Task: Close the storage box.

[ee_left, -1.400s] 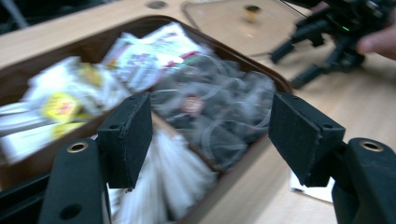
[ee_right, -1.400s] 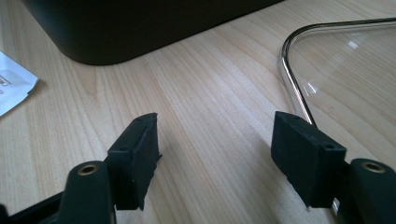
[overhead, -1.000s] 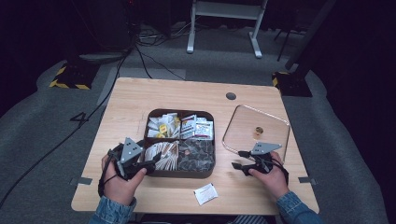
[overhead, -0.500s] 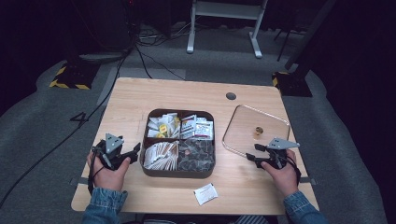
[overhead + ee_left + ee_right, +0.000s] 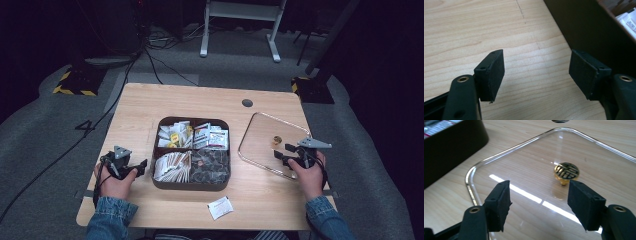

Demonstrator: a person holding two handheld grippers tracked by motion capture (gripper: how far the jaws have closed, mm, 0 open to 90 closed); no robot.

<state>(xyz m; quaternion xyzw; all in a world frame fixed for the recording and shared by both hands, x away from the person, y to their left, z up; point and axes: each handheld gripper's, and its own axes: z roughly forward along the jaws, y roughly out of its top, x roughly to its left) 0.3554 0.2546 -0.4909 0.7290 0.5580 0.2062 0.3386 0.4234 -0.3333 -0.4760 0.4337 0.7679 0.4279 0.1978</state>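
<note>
Worktop [image 5: 150, 105] bare at far side & left. Dark box [image 5: 190, 186] blocks middle, glass lid [image 5: 260, 131] lies right, small packet [image 5: 220, 207] near front.

Left tool [image 5: 131, 167] on tabletop [image 5: 150, 107], just left of sachet tray [image 5: 191, 182]. Right tool [image 5: 289, 155] over near edge of glass lid [image 5: 260, 137], by gold knob [image 5: 276, 140]. Loose sachet [image 5: 220, 207] at front.

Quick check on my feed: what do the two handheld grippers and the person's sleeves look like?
Both the left gripper and the right gripper are black, each topped with a grey three-cornered plate. Their jaws end in flat, rectangular black pads, bolted to arms with brass-coloured rivets. A black cable loops from the left one by the wrist. The person wears blue denim sleeves with buttoned cuffs.
</note>
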